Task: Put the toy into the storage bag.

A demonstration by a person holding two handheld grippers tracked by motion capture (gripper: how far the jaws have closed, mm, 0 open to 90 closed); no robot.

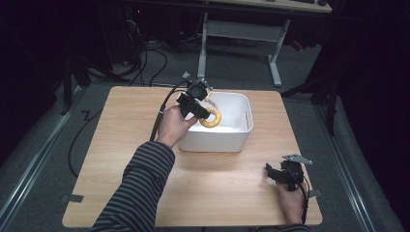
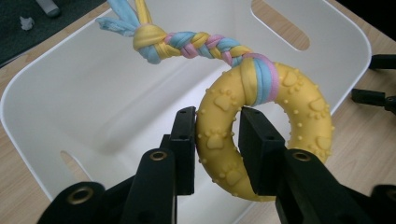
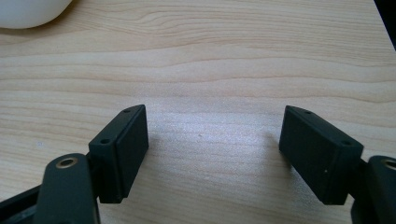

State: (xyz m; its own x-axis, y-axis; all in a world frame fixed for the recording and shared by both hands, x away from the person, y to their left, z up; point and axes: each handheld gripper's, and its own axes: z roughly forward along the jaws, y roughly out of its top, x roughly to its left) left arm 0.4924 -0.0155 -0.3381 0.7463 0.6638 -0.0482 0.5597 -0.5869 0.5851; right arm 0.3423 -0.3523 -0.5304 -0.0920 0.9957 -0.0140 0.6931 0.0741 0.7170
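In the high view, the left gripper is seen over the near left part of a white bin that stands on a wooden table, and a yellow ring toy is held at the gripper's tip, above the inside of the bin. The right gripper is rested on the table near the front right corner, well apart from the bin. In the left gripper view, the ring toy is clamped between the two black jaws across one side of its rim, and a braided rope in blue, pink and yellow is tied to it and hangs out toward the far wall of the bin. A slip is judged possible, since the ring is curved and studded with bumps and only a narrow part is pinched; the toy could also be swung by the rope's weight, or the rope could be left draped over the wall if the release is made too close to it. No brand or writing is to be read there; only raised paw prints are moulded on the ring. In the right gripper view, the jaws are spread wide with nothing between them above bare wood, and no label is found.
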